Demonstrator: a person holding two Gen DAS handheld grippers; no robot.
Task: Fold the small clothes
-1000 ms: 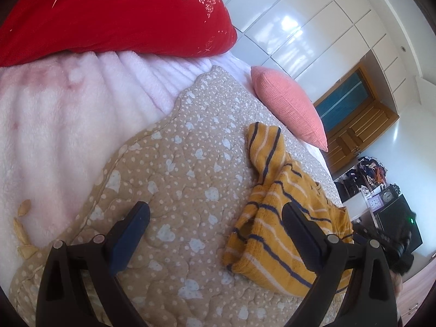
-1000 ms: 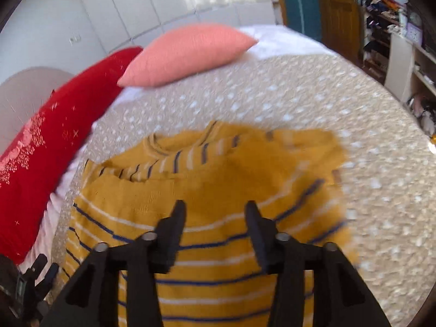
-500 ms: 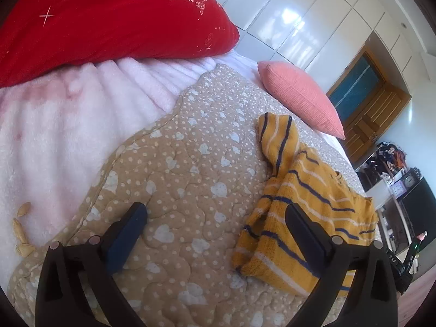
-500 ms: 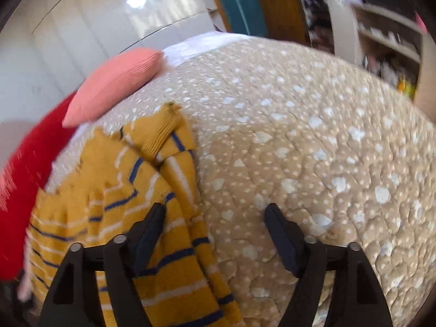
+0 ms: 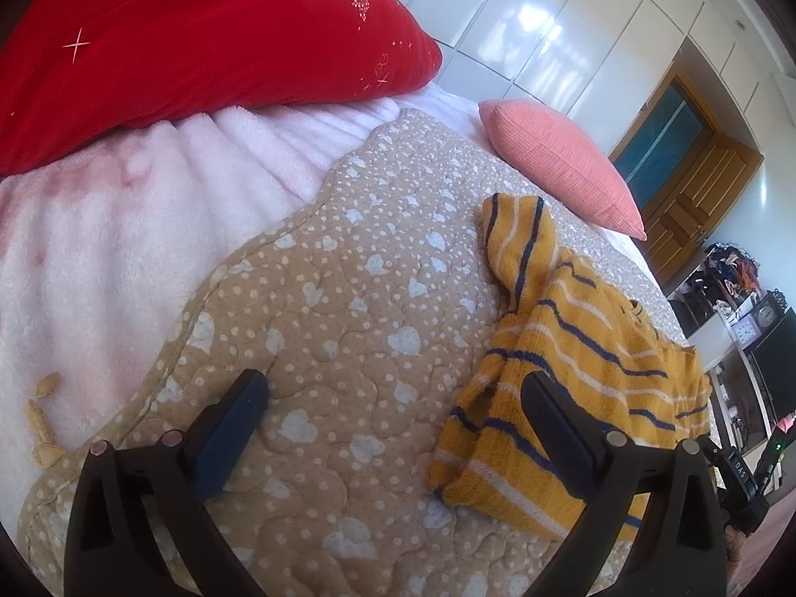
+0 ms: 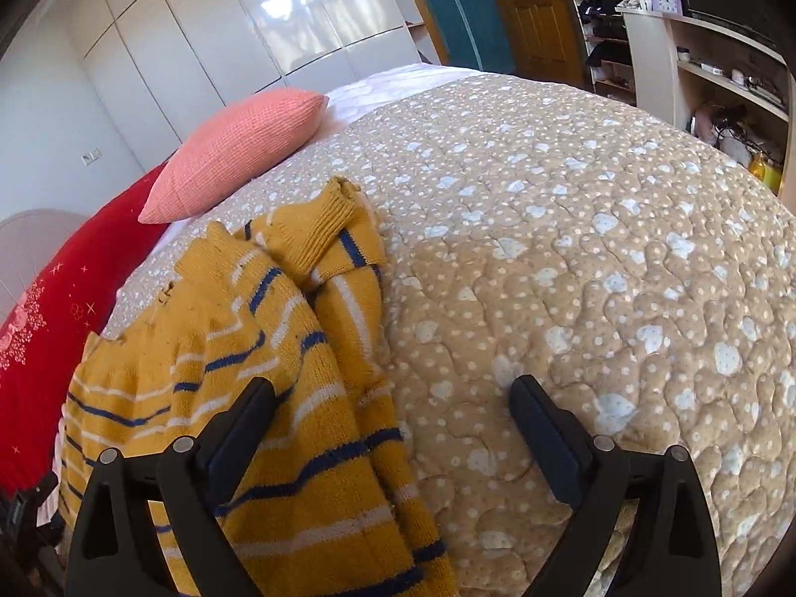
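A small mustard-yellow sweater with navy and white stripes point(image 5: 562, 358) lies crumpled on a tan quilt point(image 5: 348, 308) with white hearts and dots. One sleeve point(image 5: 517, 244) stretches toward the pink pillow. My left gripper point(image 5: 393, 393) is open and empty above the quilt, its right finger over the sweater's near edge. In the right wrist view the sweater point(image 6: 278, 378) lies at the left, a ribbed cuff point(image 6: 323, 219) on top. My right gripper point(image 6: 393, 398) is open and empty, its left finger over the sweater, its right finger over the bare quilt point(image 6: 597, 258).
A red pillow point(image 5: 199, 35) and a pink fleece blanket point(image 5: 114, 229) lie at the left. A pink cushion point(image 5: 557, 164) sits beyond the sweater. White wardrobe doors point(image 6: 248, 40) and a wooden door stand behind. Shelves with clutter point(image 6: 696, 64) stand past the bed's right side.
My right gripper has opened and swung right, off the sweater's middle to its right edge. The sweater now lies crumpled with a cuff on top. My left gripper shifted only slightly.
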